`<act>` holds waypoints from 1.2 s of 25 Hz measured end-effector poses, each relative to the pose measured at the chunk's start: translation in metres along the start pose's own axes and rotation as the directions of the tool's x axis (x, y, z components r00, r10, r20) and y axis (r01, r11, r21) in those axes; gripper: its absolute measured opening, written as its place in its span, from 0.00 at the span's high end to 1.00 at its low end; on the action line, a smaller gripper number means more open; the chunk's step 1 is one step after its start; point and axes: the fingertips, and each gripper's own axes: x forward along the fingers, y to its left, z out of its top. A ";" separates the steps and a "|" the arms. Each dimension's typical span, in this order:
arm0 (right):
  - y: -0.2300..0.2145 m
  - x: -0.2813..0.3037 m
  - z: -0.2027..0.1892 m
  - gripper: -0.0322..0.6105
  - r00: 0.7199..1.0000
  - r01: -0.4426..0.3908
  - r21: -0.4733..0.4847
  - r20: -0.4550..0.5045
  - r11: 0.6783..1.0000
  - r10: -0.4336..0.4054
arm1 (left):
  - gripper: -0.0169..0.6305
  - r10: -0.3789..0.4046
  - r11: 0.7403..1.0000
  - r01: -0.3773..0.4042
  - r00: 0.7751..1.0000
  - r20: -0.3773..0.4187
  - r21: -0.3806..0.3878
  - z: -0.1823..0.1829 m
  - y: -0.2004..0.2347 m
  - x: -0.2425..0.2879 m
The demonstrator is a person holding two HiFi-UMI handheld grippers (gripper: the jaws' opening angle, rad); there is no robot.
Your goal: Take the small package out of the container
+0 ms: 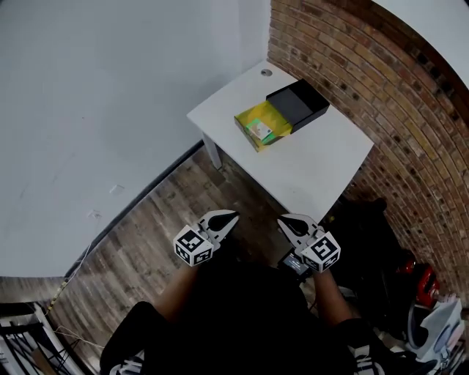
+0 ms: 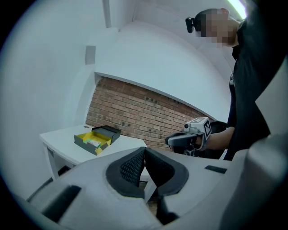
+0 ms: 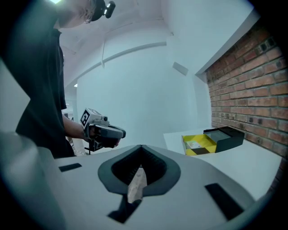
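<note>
Holding left tool (image 1: pixel 232 215) and right tool (image 1: pixel 283 220) shut, empty, well short of the counter (image 1: pixel 315 168). Seeing small package (image 1: pixel 261 130) flat in yellow container (image 1: pixel 272 115) near wall-side edge. Probably light, stiff; best pinched across an exposed edge.

Cool, even indoor light, dimmer toward the head view's lower edge. Both gripper views bow strongly inside dark round borders; a white ceiling strip light (image 2: pixel 236 6) glares at upper right.

Nothing is legible: the label on the small green-and-white package (image 1: pixel 260 130) in the yellow-lined box (image 1: pixel 272 113) is too small.
</note>
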 end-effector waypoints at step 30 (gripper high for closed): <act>-0.120 0.221 0.111 0.94 0.978 0.204 -0.049 -0.028 0.978 -0.206 | 0.95 -0.174 0.983 0.177 0.983 0.055 -0.050 0.077 0.286 0.018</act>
